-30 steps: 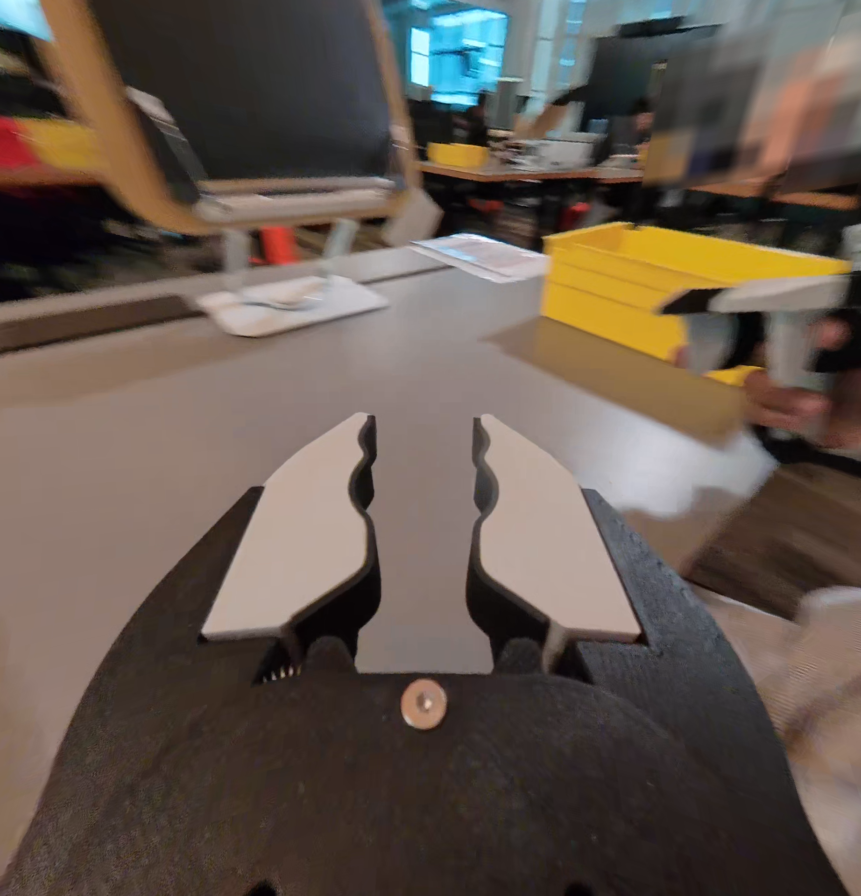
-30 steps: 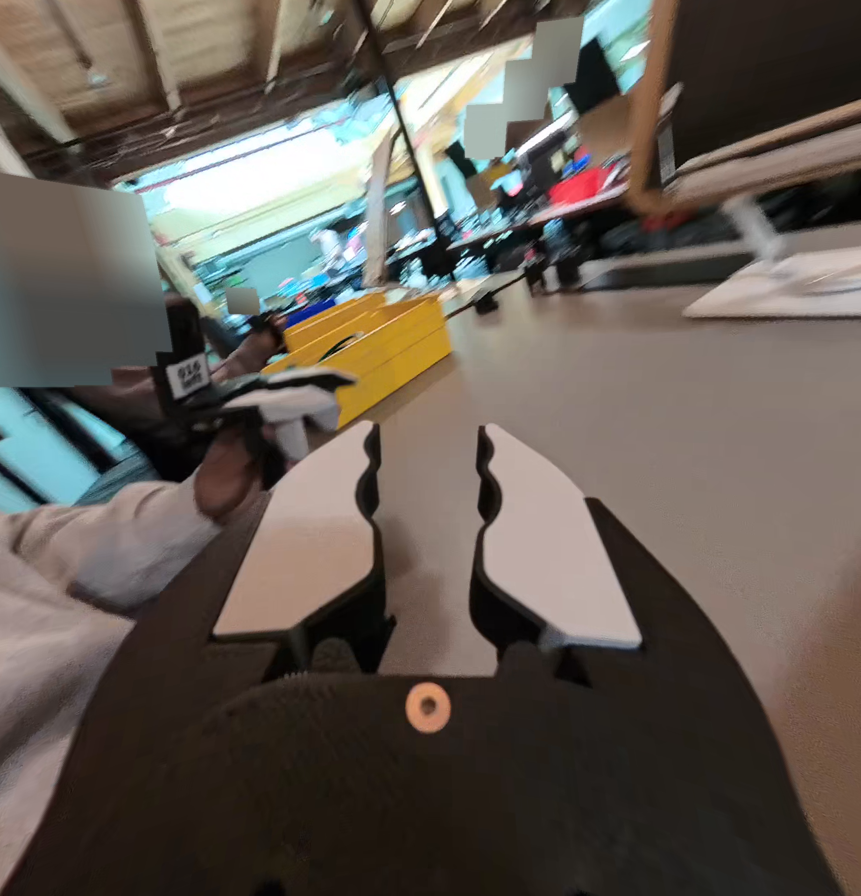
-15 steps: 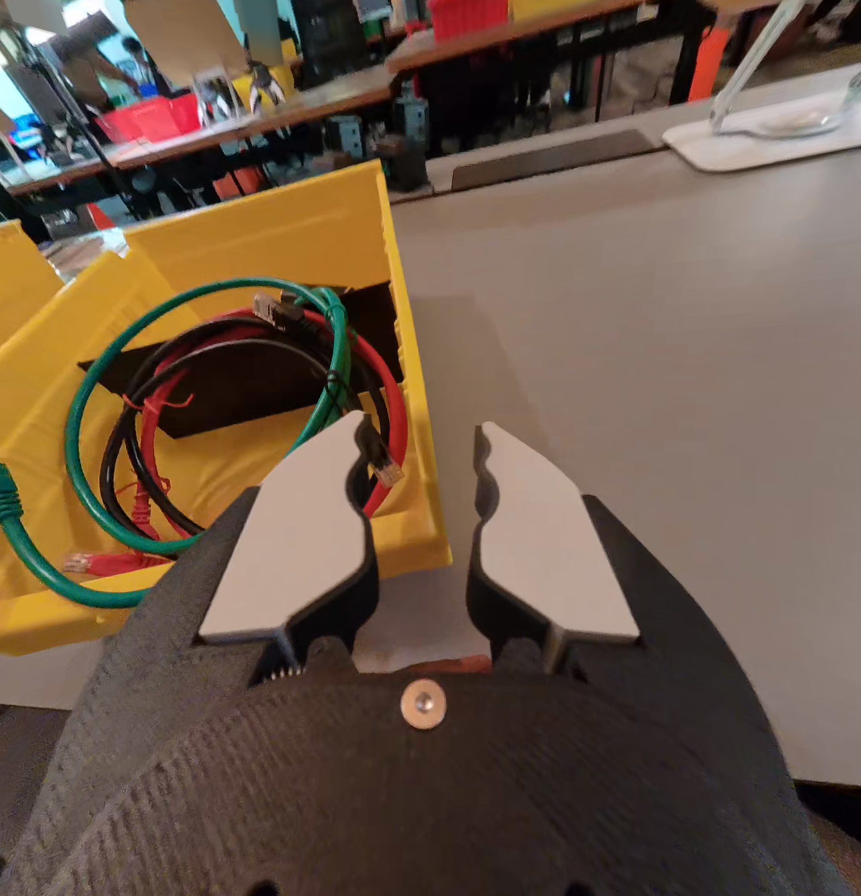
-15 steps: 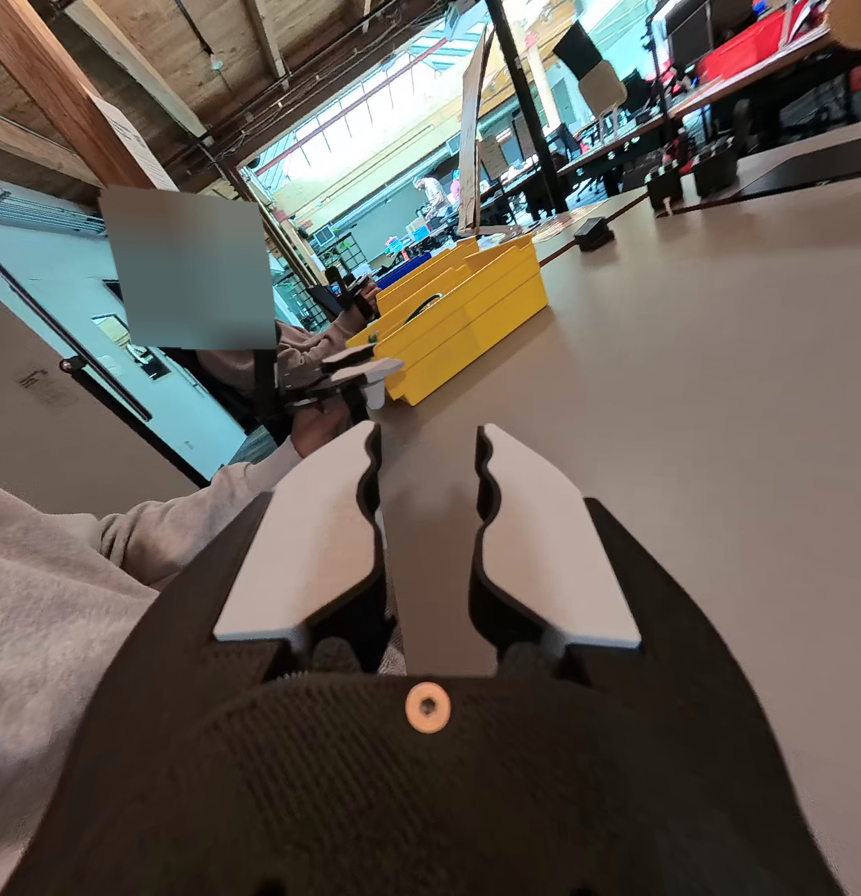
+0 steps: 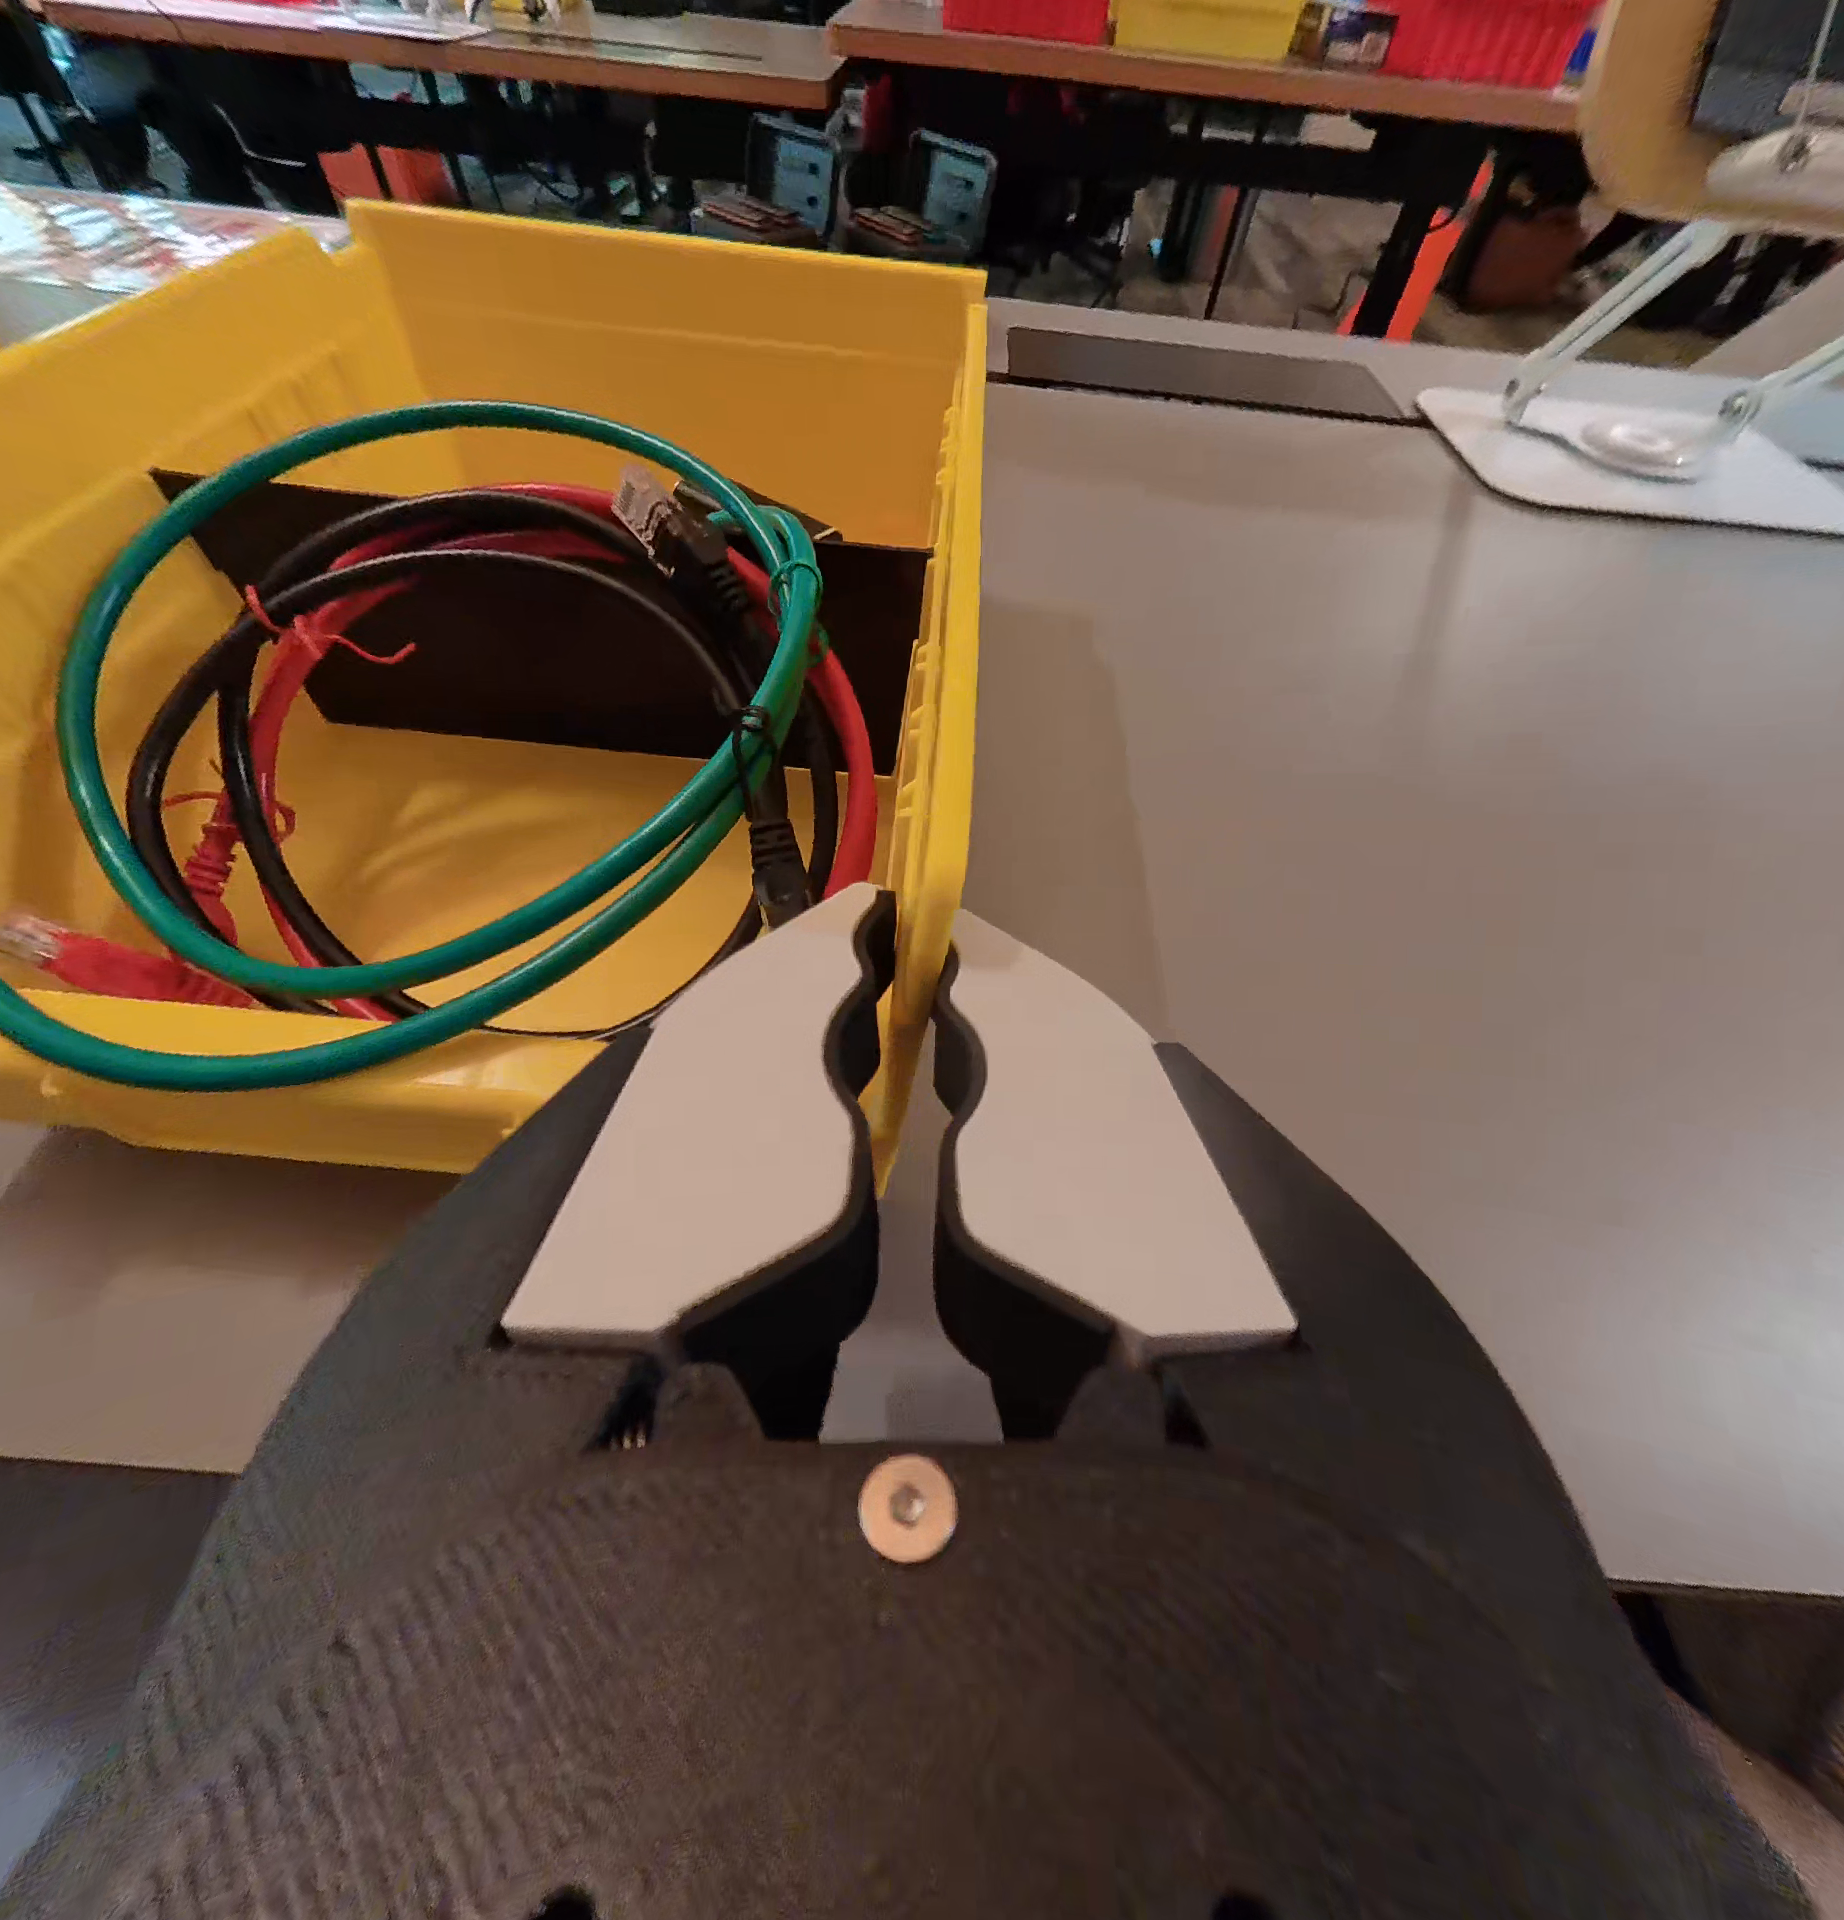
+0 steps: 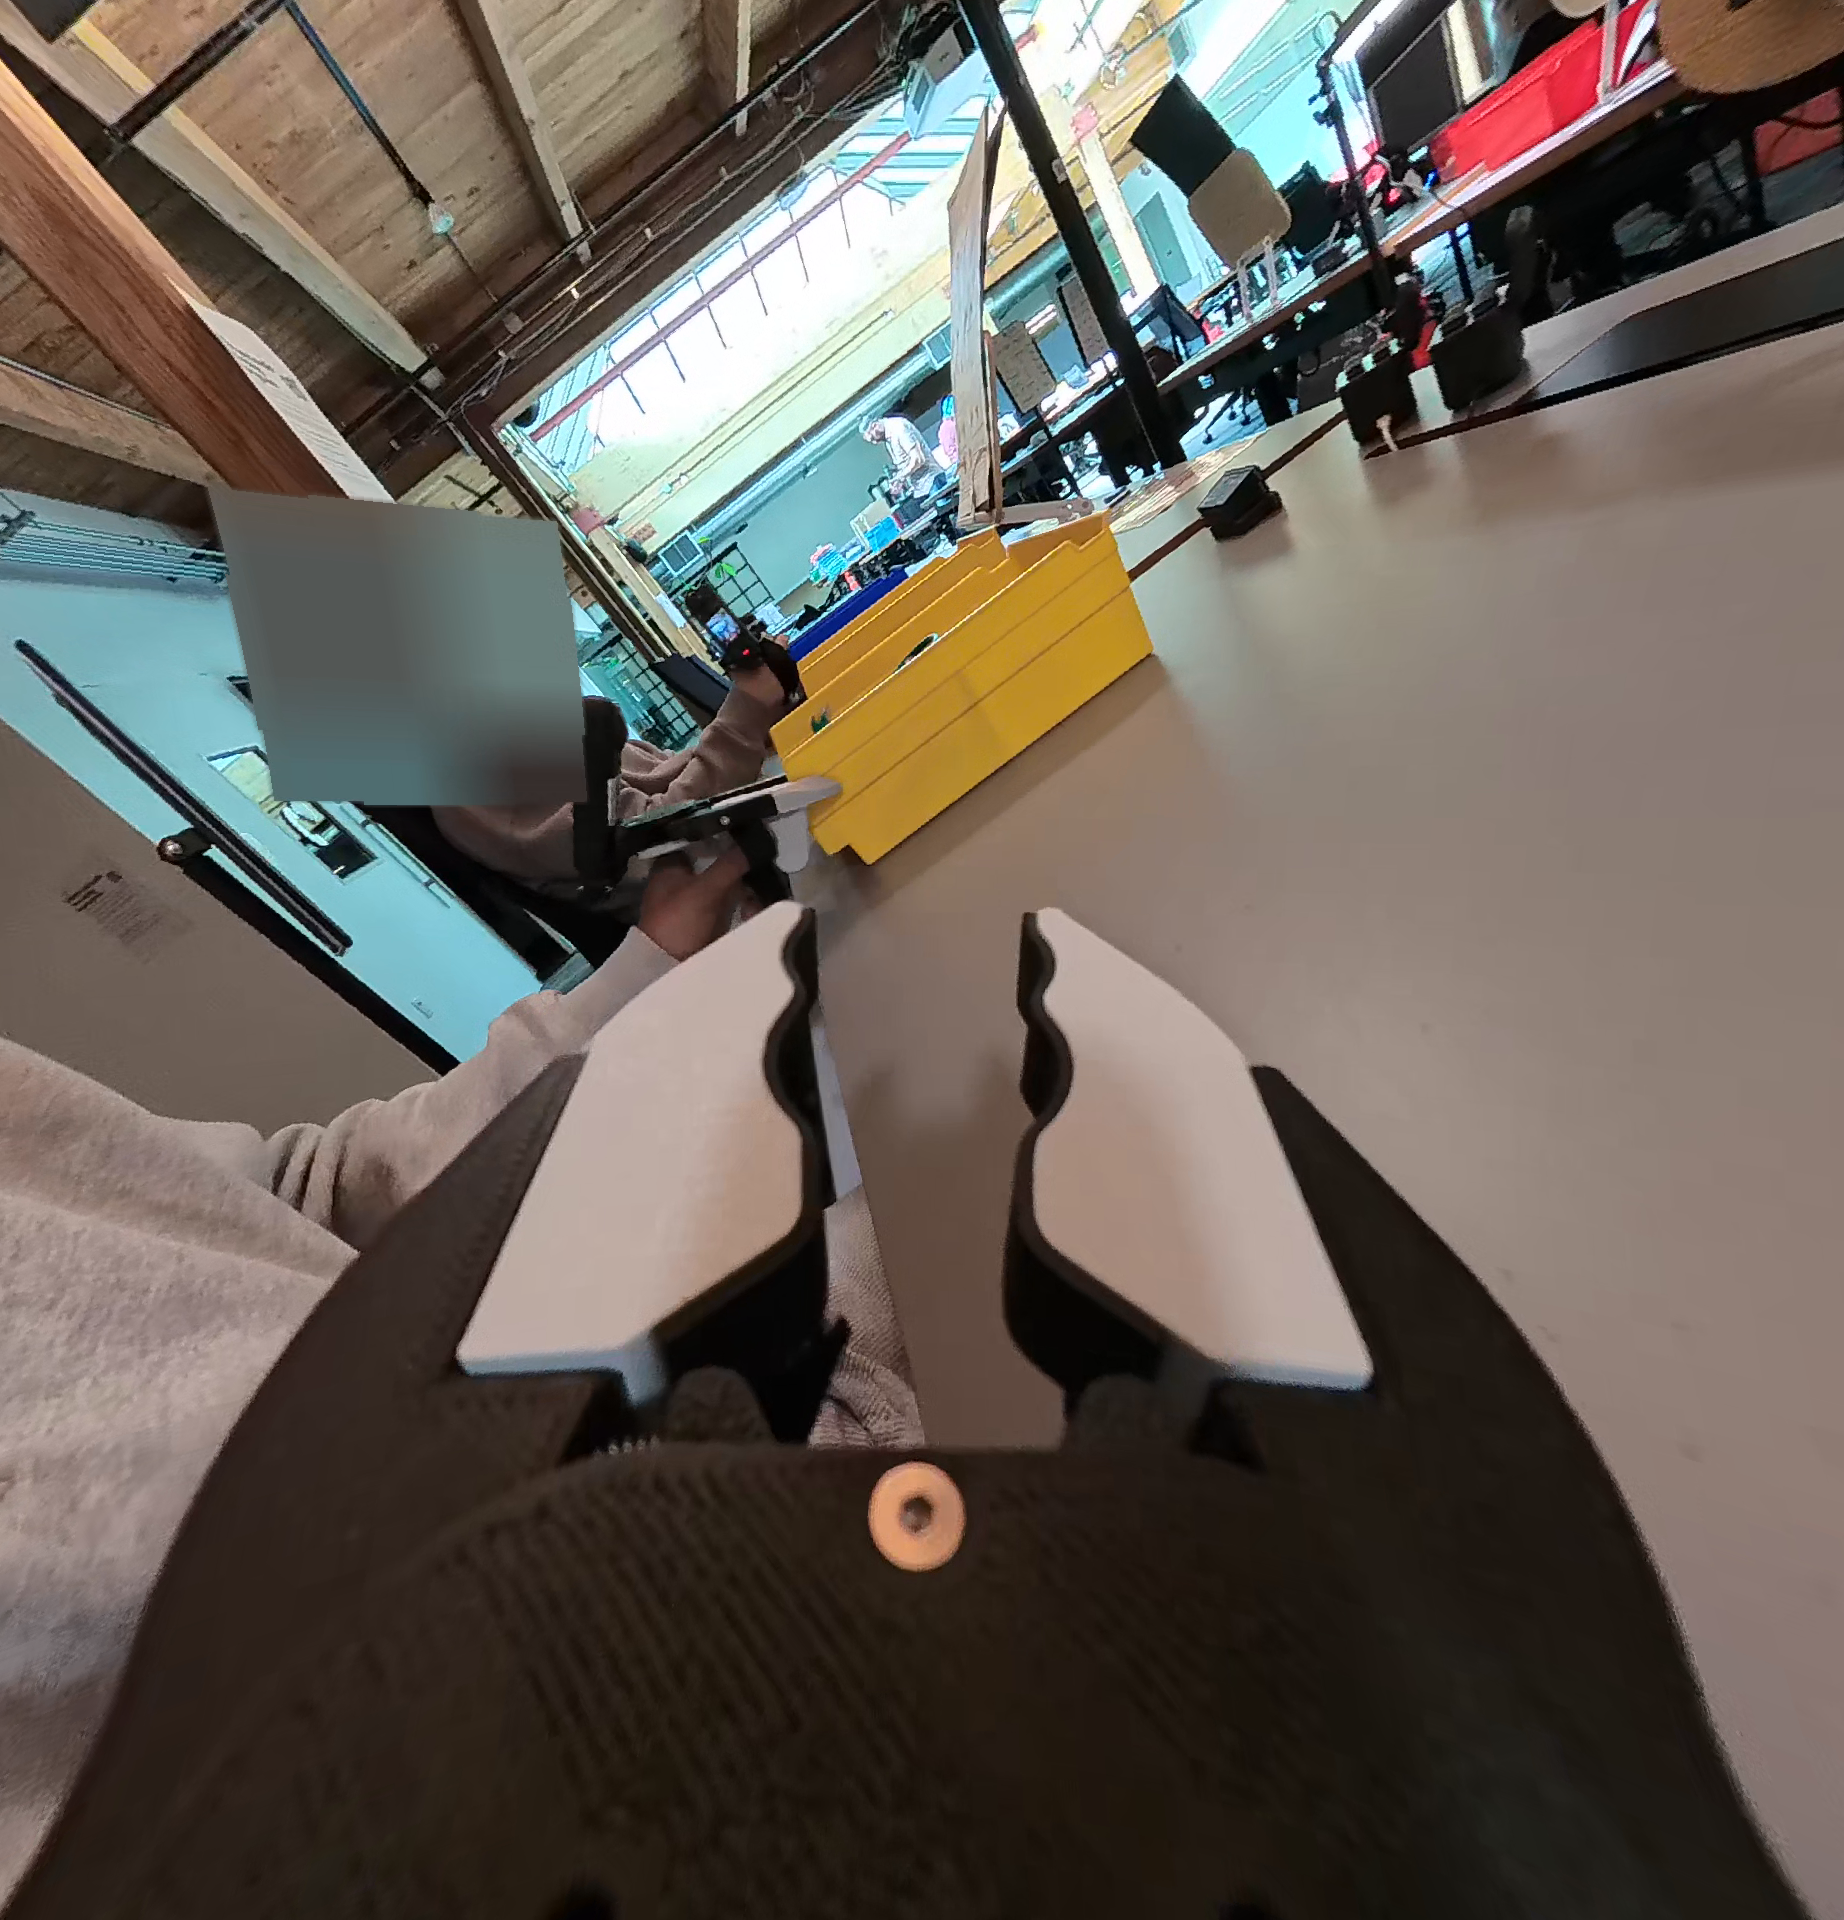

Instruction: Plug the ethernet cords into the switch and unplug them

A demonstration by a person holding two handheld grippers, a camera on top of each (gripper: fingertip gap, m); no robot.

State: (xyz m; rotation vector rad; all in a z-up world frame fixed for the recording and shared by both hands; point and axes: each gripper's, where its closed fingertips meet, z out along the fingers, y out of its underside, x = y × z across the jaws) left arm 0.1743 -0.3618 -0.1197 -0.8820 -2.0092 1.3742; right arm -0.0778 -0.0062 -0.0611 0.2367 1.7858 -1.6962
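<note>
Left wrist view
left gripper (image 5: 913,940): jaws nearly closed, clamped on the right-hand wall of the yellow bin (image 5: 689,343), at its near right corner
yellow bin: sits on the grey bench (image 5: 1417,831), near the front edge; black divider (image 5: 606,665) stands across it
green cord (image 5: 419,966): coiled in the bin in front of the divider, one end trailing over the bin's left front rim
black cord (image 5: 783,821): looped inside the green coil, one plug (image 5: 648,509) raised near the divider
red cord (image 5: 118,961): under the others, plug end at the bin's front left
switch: cannot spot it (not in this view)
white stand base (image 5: 1645,457): on the bench, well right of the bin and farther back

Right wrist view
right gripper (image 6: 918,925): jaws apart with a moderate gap, holding nothing, over the bench (image 6: 1469,935) well to the right of the bin
yellow bin (image 6: 991,686): far off ahead; left gripper (image 6: 783,800) touching its near corner, held by a hand (image 6: 689,904) with a grey sleeve (image 6: 274,1174)
small black box (image 6: 1238,499): on the bench beyond the bin
</note>
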